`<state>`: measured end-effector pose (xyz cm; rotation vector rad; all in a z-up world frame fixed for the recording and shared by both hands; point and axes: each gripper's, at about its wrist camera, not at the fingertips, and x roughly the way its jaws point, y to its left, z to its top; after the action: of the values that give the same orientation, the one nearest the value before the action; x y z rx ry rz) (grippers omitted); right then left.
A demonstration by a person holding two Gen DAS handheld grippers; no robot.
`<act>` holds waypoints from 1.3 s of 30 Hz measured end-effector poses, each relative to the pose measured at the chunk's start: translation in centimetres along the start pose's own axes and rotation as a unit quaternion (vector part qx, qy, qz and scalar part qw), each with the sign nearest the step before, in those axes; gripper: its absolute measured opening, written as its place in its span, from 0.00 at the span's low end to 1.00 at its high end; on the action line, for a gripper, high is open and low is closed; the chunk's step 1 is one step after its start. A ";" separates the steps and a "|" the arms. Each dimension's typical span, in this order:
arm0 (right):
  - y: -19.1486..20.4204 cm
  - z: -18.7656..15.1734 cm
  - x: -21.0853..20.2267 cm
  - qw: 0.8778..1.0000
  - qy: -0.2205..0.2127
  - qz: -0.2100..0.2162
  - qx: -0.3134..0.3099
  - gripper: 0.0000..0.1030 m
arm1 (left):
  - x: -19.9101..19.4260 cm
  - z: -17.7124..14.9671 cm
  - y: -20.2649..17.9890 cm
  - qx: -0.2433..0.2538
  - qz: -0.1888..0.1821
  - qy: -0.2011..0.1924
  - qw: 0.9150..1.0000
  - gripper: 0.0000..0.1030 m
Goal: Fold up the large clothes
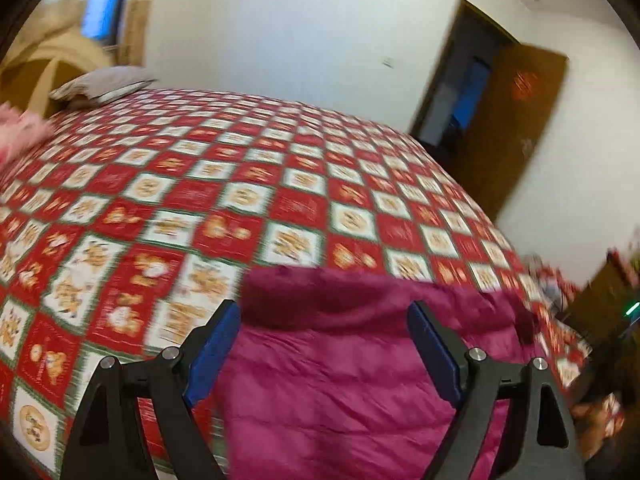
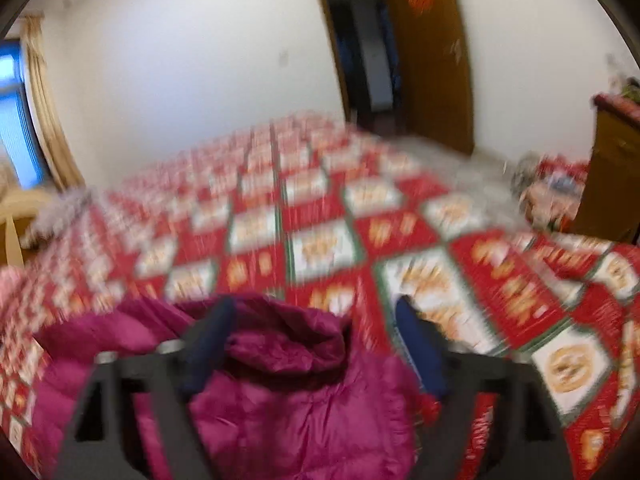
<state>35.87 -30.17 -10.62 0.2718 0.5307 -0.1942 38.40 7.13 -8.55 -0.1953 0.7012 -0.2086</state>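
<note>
While the checked red-and-white quilt [image 1: 248, 184] covers the whole bed, we see a grey pillow [image 1: 102, 87] at its far left corner, something pink [image 1: 20, 136] at its left edge, and a brown door [image 2: 428, 52] standing ajar beyond it. On the quilt's near edge lies the magenta puffer jacket [image 1: 340, 376]. Our left gripper [image 1: 325, 330] and right gripper [image 2: 316, 324] both gape wide above the jacket, pads clear of it. Motion blur smears the right view; the jacket's lower part is cut off
</note>
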 end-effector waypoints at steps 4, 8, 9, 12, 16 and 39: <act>3.4 1.1 -3.7 0.998 -0.007 0.027 -0.052 0.55 | 2.2 -1.4 -2.7 0.028 0.009 0.018 0.999 0.83; 8.9 -0.4 -1.6 0.990 0.067 0.098 -0.069 0.42 | 4.7 -2.1 -4.8 0.061 0.034 0.024 0.997 0.83; 9.8 -0.9 -0.7 0.989 0.078 0.106 -0.069 0.42 | 5.3 -2.3 -5.2 0.072 0.049 0.021 0.996 0.83; 13.7 -3.0 3.7 0.982 0.114 0.092 -0.121 0.33 | 6.6 -2.5 -5.7 0.100 0.091 0.008 0.991 0.83; 15.0 -6.1 8.5 0.973 0.148 0.062 -0.164 0.32 | 9.4 -3.0 -4.7 0.122 0.132 0.017 0.984 0.83; 5.4 -2.1 8.5 0.990 0.134 0.009 -0.051 0.29 | 13.7 -4.4 -0.7 0.023 0.082 0.050 0.995 0.93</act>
<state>43.40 -25.40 -15.66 0.2031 0.8021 -0.1118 45.67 2.47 -20.09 -0.0834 0.8083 -0.0775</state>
